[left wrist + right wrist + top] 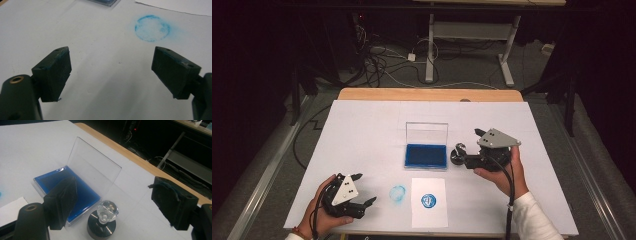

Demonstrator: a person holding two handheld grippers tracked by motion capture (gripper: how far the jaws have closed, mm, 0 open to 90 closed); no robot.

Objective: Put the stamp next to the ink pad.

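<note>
A blue ink pad (pixel 425 156) lies mid-table with its clear lid (pixel 426 133) standing open. Just right of it stands a round black stamp (pixel 458 154) with a clear knob. My right gripper (pixel 472 148) is open beside the stamp. In the right gripper view the stamp (pixel 103 220) stands low between the spread jaws of the right gripper (pixel 113 200), touching neither, with the ink pad (pixel 82 192) behind the left jaw. My left gripper (pixel 364 189) rests open at the front left. In its own view the left gripper (pixel 111 62) holds nothing.
A small white sheet (pixel 429 187) bearing a blue round print (pixel 428 201) lies near the front edge. A faint blue ring smudge (pixel 397 193) marks the white table cover (pixel 362 130) to the sheet's left, ahead of the left jaws as the ring smudge (pixel 152 28).
</note>
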